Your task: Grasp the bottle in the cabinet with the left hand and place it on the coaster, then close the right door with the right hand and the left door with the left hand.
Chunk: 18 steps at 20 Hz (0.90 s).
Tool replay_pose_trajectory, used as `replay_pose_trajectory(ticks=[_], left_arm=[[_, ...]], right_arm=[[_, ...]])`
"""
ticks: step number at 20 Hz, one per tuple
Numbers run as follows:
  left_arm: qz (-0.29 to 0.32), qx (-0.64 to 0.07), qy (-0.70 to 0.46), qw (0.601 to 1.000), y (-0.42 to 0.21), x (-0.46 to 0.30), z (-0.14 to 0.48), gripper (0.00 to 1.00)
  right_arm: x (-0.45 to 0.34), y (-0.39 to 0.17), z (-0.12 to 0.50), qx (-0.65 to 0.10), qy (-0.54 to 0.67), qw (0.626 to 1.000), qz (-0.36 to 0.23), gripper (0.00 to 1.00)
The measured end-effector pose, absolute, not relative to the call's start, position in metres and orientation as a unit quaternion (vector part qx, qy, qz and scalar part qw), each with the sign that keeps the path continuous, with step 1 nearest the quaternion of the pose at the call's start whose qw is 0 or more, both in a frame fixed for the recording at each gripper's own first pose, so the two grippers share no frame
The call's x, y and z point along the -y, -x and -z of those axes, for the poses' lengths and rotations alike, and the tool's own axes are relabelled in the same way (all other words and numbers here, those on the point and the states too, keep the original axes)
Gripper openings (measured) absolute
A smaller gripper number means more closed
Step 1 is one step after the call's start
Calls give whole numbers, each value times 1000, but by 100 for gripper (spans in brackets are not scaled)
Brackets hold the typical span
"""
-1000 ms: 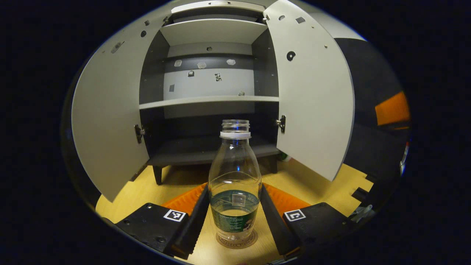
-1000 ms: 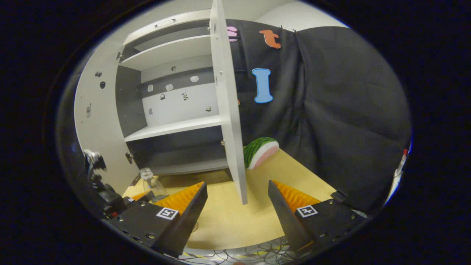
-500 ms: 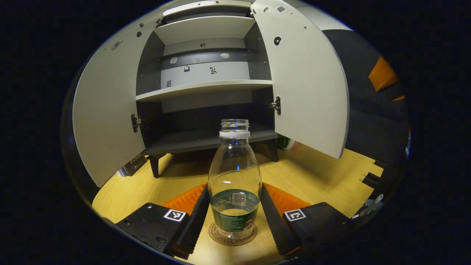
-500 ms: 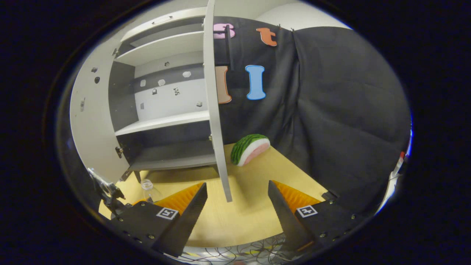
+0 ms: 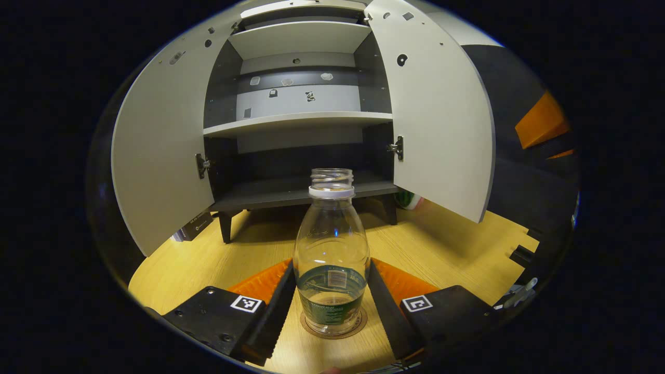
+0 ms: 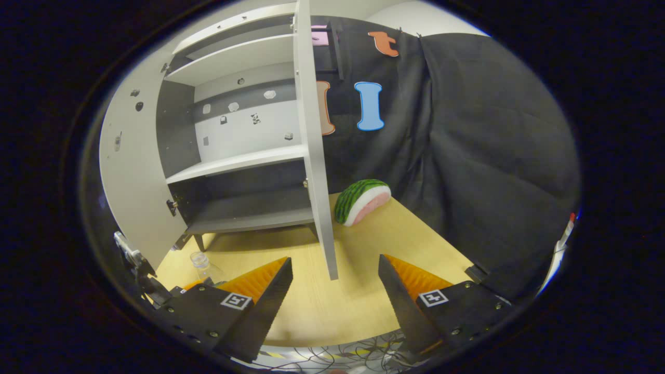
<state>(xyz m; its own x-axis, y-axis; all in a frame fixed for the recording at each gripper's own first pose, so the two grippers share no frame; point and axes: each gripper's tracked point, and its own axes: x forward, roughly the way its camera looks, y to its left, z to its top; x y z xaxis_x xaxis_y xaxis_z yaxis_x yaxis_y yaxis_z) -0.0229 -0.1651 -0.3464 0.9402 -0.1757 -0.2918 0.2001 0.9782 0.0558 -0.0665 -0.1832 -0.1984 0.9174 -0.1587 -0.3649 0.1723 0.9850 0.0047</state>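
Note:
A clear, capless bottle point(image 5: 332, 259) with a green label stands upright on the round brown coaster point(image 5: 358, 324) on the wooden table. My left gripper point(image 5: 332, 291) is shut on the bottle, one finger pressing each side of its lower body. The cabinet point(image 5: 301, 119) behind it has its left door point(image 5: 161, 156) and right door point(image 5: 441, 130) swung wide. My right gripper point(image 6: 335, 272) is open and holds nothing. It sits low, just in front of the right door point(image 6: 314, 156), seen edge-on. The bottle point(image 6: 202, 264) shows small at the far left of the right gripper view.
A watermelon slice point(image 6: 362, 200) lies on the table to the right of the cabinet, behind the right door. A small dark box point(image 5: 192, 228) sits beneath the left door. Cables point(image 6: 332, 358) lie beyond the table's near edge. The cabinet's shelves point(image 5: 298, 122) are bare.
The bottle has come down with my left gripper and now rests centred on the coaster. The right gripper has shifted a little in front of the right door, still open.

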Motion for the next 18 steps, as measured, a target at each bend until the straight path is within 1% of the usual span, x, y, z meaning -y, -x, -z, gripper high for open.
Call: replay_pose_trajectory(ticks=[5,12,14,18], left_arm=[[88,-126,-51,987,23,162,333,85],[87,-119,-60,987,22,157,321,85],[87,-115,-60,988,20,157,312,86],[87,-86,-57,991,15,156,271,86]], right_arm=[[181,68,199,-188,-20,979,79,100],[180,69,194,-188,-27,979,79,100],[178,70,188,-183,-27,980,77,100],[174,70,162,-163,-29,984,72,100]])
